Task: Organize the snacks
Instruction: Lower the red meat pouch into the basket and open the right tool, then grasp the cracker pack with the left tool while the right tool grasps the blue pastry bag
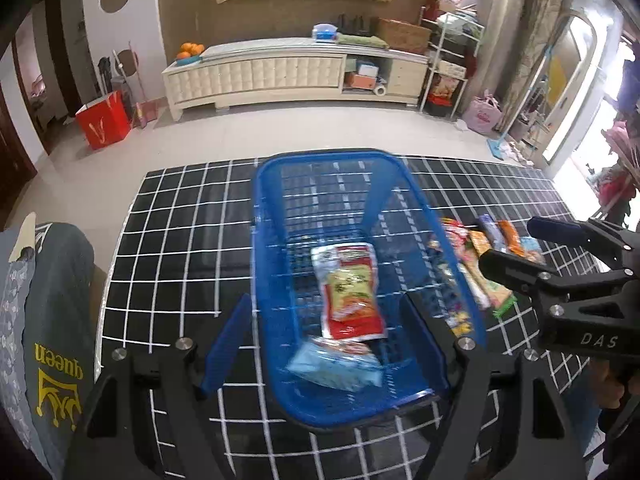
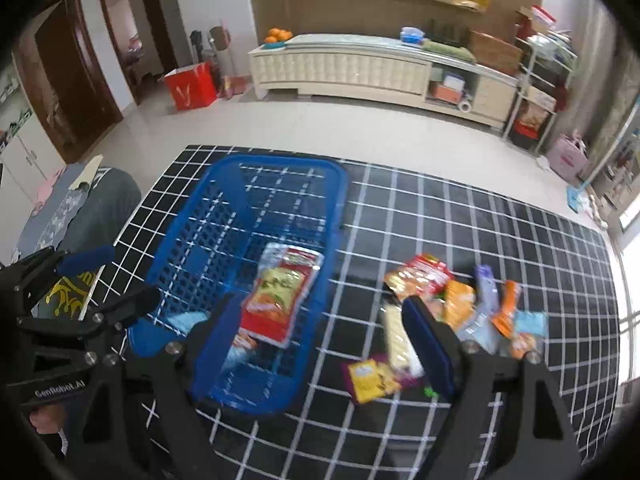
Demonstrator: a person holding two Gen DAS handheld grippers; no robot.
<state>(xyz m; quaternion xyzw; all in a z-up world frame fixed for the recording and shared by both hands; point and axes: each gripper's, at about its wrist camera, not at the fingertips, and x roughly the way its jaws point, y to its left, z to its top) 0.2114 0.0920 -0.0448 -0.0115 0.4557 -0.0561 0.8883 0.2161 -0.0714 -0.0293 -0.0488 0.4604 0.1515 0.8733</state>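
Black jaws of the left gripper [image 1: 326,344] stood wide, blue pads apart, nothing between them, hanging over the near end of the blue basket [image 1: 276,184]. Right gripper [image 2: 332,344] same: jaws wide, nothing held, left pad over the basket's near right wall, right pad over the loose snacks. No earlier frame given, so only the gap is told.

Basket sat on the black grid mat [image 1: 180,216], long axis running 6 to 12 o'clock in the left wrist view. Inside, near end: a light blue packet [image 1: 336,368], blurred. Just past it toward 12, a red packet [image 1: 352,292] with a yellow packet [image 1: 352,284] lying on top, touching.

Outside the basket, at 3 o'clock from it in the left view, a pile of loose snacks [image 2: 460,308] lay on the mat: a yellow-purple packet [image 2: 372,376] nearest, a pale long bar [image 2: 396,336] beside it, then orange, red and light blue wrappers overlapping toward 1 o'clock. Labels too blurred to read.

At 9 o'clock, off the mat, a grey cloth printed "queen" [image 1: 60,320].

Far side, 12 o'clock: a cream cabinet [image 1: 280,72] along the wall, oranges [image 1: 190,50] on its left end, a red bag [image 1: 104,120] on the floor at 10 o'clock.
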